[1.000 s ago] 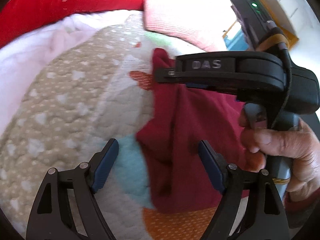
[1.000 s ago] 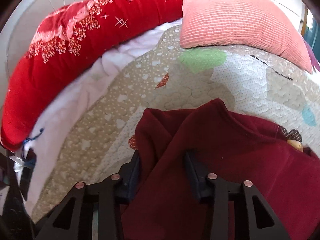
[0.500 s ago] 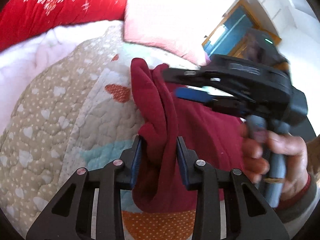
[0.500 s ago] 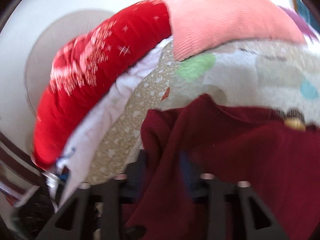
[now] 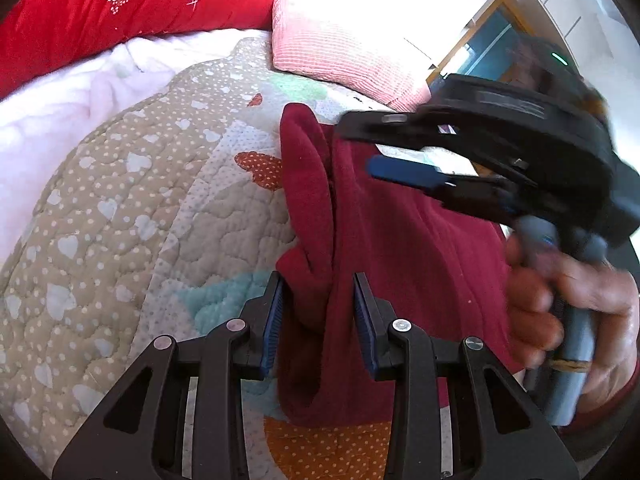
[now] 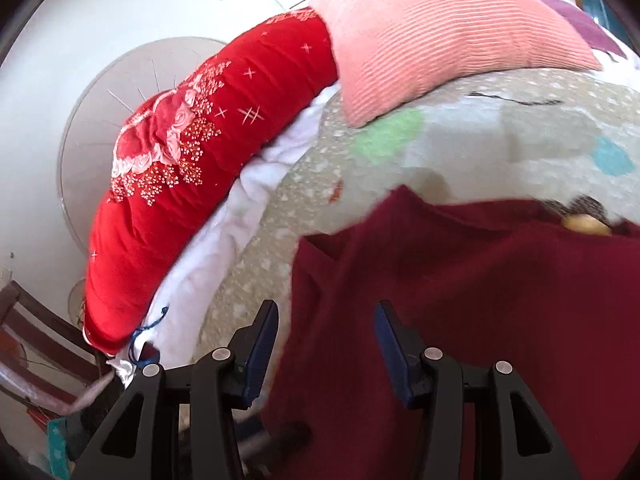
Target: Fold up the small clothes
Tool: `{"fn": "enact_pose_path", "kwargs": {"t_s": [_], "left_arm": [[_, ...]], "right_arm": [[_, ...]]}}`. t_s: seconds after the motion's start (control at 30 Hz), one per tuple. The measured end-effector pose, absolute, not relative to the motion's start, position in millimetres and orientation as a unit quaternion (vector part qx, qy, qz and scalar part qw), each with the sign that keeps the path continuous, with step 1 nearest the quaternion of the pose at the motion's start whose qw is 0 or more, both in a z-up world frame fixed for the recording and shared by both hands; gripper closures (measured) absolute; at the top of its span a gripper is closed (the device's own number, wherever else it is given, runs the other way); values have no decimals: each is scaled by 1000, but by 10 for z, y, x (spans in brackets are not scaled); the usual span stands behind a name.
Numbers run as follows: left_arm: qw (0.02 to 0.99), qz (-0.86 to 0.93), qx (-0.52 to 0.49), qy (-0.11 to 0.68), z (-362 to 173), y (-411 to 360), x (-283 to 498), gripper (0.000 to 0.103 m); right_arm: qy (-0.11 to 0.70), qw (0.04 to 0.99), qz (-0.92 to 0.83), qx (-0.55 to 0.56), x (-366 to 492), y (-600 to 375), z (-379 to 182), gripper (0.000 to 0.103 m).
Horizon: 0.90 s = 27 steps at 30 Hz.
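A dark red garment (image 5: 400,240) lies bunched on a patterned quilt (image 5: 140,208). My left gripper (image 5: 318,304) is shut on a thick fold at the garment's left edge. My right gripper shows in the left wrist view (image 5: 360,144), lifted above the garment's far end with its jaws apart and nothing between them. In the right wrist view the right gripper (image 6: 326,340) is open just above the garment (image 6: 480,320), whose edge lies below and between the fingers, loose.
A red embroidered bolster (image 6: 208,152) and a pink ribbed pillow (image 6: 432,36) lie at the far side of the bed. A white blanket (image 5: 68,96) edges the quilt. A chair (image 6: 36,344) stands past the bed's left edge.
My left gripper closed on the garment's fold. My right gripper opened, let go of the garment's edge and lifted up and away.
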<state>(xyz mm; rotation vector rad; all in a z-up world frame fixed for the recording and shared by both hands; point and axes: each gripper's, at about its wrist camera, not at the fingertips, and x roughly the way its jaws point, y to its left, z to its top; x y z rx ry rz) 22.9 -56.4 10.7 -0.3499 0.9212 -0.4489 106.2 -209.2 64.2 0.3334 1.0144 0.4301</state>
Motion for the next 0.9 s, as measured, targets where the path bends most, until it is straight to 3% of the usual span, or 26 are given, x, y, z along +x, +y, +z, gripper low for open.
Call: {"fn": "enact_pose_path", "kwargs": {"t_s": [0.03, 0.17, 0.3, 0.5, 0.6, 0.67, 0.9], "left_arm": [[857, -214, -166, 439, 102, -568, 238, 71], [852, -213, -171, 447, 86, -501, 219, 71], [846, -213, -186, 452, 102, -422, 247, 69], [845, -209, -174, 461, 53, -468, 259, 53], [844, -209, -173, 462, 50, -494, 236, 50], [844, -209, -174, 463, 45, -490, 224, 49], [840, -207, -193, 464, 21, -451, 129, 45]], "right_arm": [[488, 839, 192, 143, 1125, -2006, 603, 57], [508, 842, 160, 89, 1280, -1828, 426, 91], [478, 856, 175, 94, 1221, -1838, 577, 96], [500, 846, 177, 54, 1255, -1658, 325, 96], [487, 849, 190, 76, 1171, -1728, 415, 85], [491, 840, 207, 103, 1137, -1818, 508, 51], [520, 836, 171, 38, 1130, -1629, 602, 48]]}}
